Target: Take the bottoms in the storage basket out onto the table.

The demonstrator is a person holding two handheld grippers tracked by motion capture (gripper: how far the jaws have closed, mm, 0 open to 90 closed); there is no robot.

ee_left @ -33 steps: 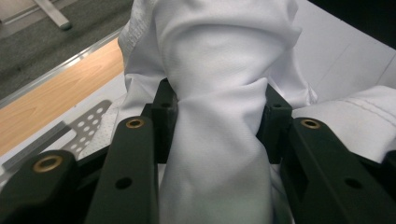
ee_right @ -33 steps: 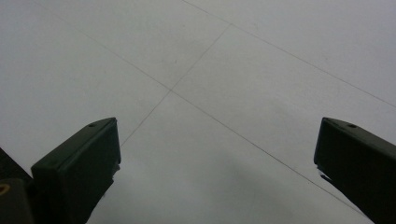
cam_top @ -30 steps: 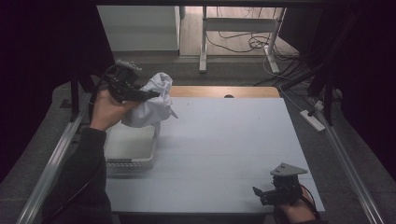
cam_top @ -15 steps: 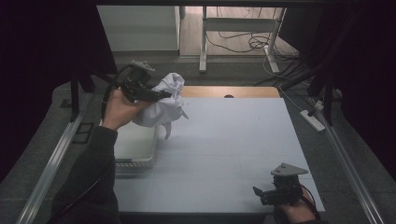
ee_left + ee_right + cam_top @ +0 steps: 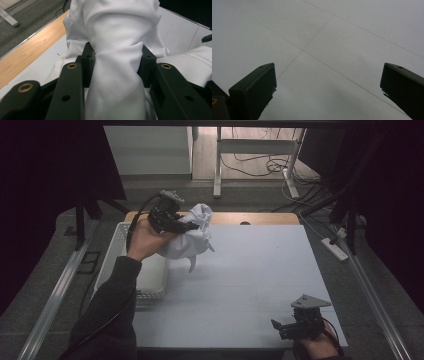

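A bunched white cloth (image 5: pixel 192 237) hangs above the table's far left part, with my left gripper (image 5: pixel 192 226) shut on it. In the left gripper view both jaws pinch a thick fold of the white cloth (image 5: pixel 116 65), and the left gripper (image 5: pixel 116 60) is wrapped by the fabric. A corner of the cloth dangles down toward the white tabletop (image 5: pixel 260 270). Near the front right edge my right gripper (image 5: pixel 278 329) rests low over the table, open. The right gripper (image 5: pixel 327 82) has its jaws wide apart over bare white surface, nothing between them.
A white plastic basket (image 5: pixel 111 265) stands at the table's left edge, below and behind the left forearm. A wooden strip (image 5: pixel 260 218) runs along the far edge. Metal rails flank the table; cables and a power strip (image 5: pixel 336 248) lie on the floor beyond.
The left hand has carried the cloth rightward, off the basket and over the table's near-left area, sinking slightly. The right gripper has stayed where it was.
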